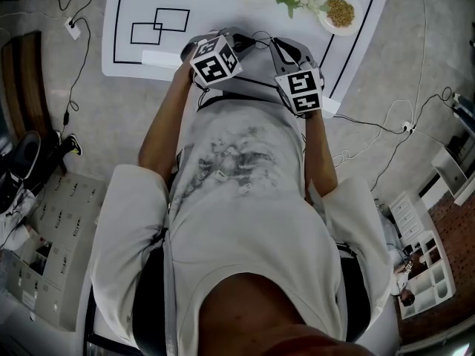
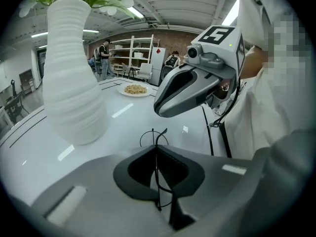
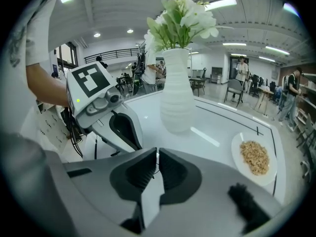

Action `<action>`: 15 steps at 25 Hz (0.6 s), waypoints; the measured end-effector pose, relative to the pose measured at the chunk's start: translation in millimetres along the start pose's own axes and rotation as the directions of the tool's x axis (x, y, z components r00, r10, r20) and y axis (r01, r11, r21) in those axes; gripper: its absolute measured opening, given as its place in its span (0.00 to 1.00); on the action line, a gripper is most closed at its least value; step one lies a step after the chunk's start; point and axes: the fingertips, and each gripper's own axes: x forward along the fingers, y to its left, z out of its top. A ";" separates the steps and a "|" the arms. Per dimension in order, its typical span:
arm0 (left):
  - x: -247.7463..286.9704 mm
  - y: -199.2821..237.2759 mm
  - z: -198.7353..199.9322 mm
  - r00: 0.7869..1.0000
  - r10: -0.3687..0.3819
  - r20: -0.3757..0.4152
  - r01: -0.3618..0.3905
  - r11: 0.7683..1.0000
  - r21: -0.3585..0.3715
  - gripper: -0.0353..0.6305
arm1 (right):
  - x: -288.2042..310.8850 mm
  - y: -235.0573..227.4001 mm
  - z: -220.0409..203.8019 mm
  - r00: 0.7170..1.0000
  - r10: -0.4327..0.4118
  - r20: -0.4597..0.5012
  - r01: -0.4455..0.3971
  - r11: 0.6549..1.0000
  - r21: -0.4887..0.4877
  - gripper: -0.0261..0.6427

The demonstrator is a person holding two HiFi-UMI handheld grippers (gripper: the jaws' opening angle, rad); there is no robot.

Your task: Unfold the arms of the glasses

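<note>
One vase (image 3: 177, 93) with white flowers (image 3: 185, 16)

From my remote seat I see the person in a pale grey T-shirt (image 1: 245, 221) with short sleeves (image 1: 128, 221) and a dark smudged print (image 1: 226, 158) on the chest. The left gripper (image 2: 157, 154) and the right gripper (image 3: 157, 164) have smooth light grey shells with black, ribbed jaw pads (image 3: 140, 171). Each carries a white marker cube (image 1: 216, 59) printed with black squares. Thin black cables (image 3: 74, 127) trail off the housings. The left one shows a small green light (image 3: 78, 101), and the right one a round camera lens (image 2: 193, 52)
</note>
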 end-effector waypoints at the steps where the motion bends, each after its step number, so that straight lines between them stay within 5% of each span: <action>1: -0.2 -1.7 -0.4 1.000 -0.006 -0.001 0.006 1.000 0.006 0.08 | 0.5 1.1 -1.3 1.000 0.005 -0.005 -0.005 1.000 -0.003 0.08; 15: -0.7 -15.4 -4.1 0.998 -0.058 -0.011 0.058 0.996 0.063 0.08 | 11.0 10.7 -16.7 0.996 0.059 -0.070 -0.060 0.998 -0.016 0.07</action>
